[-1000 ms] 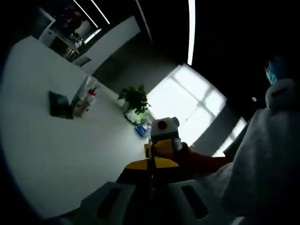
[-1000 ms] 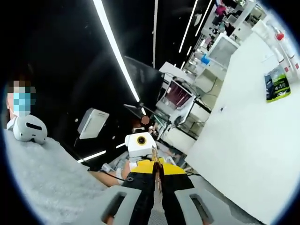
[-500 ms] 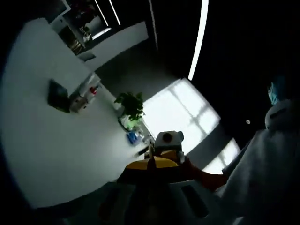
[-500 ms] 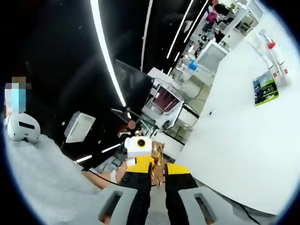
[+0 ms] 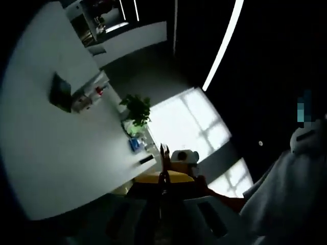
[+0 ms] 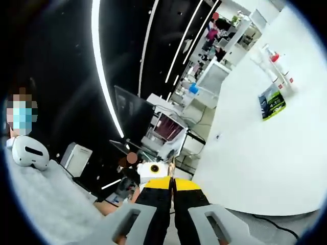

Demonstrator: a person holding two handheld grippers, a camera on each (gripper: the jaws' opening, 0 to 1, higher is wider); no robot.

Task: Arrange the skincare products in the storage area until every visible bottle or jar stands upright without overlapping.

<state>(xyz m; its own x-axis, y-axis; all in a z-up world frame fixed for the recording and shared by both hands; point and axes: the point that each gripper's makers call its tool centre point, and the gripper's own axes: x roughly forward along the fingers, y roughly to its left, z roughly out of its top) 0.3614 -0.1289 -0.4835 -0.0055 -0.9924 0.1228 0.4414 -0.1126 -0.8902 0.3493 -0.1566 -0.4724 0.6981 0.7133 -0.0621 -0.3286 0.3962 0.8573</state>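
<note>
1. Fingers first: my left gripper (image 5: 162, 176) has its fingers pressed together with nothing between them, and my right gripper (image 6: 172, 185) is the same, closed and empty. Both are held up off the table (image 6: 265, 158), close together, each showing in the other's view.

2. Bottles (image 6: 273, 64) stand at the far end of the table, clear ones, one with a red cap, grouped close together. In the left gripper view I see them (image 5: 88, 94) far to the left. They look upright, but they are too small for me to tell whether any touch or overlap.

3. A dark packet (image 6: 271, 103) lies flat just beside the bottles, on the near side of them.

4. Risk, as I judge it: I am well apart from the bottles and tilted hard, so reaching in with closed fingers could knock the tight group over. I would need to open up before I get near.

5. The packet sits on my path to the bottles and could be dragged or pushed into them.

6. Around: a potted plant (image 5: 135, 108) and a small blue thing (image 5: 135, 144) sit along the table's far edge, near the window. A person in a grey sleeve (image 6: 46, 199) is close on my left.
</note>
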